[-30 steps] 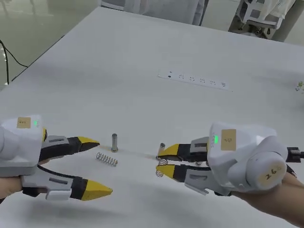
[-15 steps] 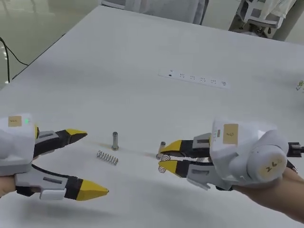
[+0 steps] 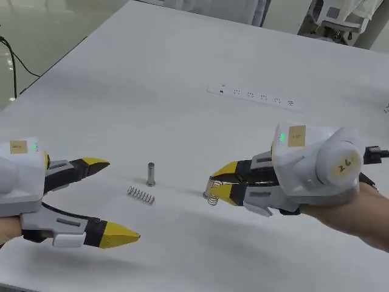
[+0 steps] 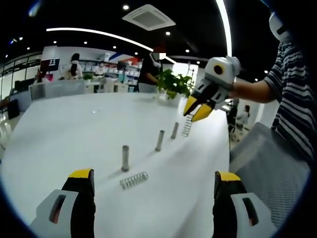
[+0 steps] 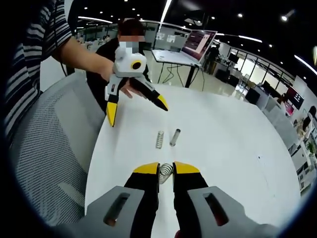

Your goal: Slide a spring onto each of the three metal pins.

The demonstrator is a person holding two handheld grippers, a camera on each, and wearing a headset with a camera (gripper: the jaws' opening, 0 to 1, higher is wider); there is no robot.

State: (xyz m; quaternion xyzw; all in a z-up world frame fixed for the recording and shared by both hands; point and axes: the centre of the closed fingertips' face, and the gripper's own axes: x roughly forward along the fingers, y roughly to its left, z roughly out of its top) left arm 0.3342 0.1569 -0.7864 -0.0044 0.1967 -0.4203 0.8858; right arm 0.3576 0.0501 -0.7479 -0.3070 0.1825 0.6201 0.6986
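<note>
Obs: right gripper (image 3: 214,186) jaws clamped on a spring (image 5: 166,174), held crosswise at the tips; left gripper (image 3: 121,198) jaws wide apart, empty. Judgement: hang the coil upright, centre its bore over the far pin (image 4: 175,130) just beside the right tips, lower straight, then let go. The left gripper view resolves three bare pins in a row ahead of its jaws, with the loose spring (image 4: 133,180) nearest; in the head view the right jaws cover the row's far end.
</note>
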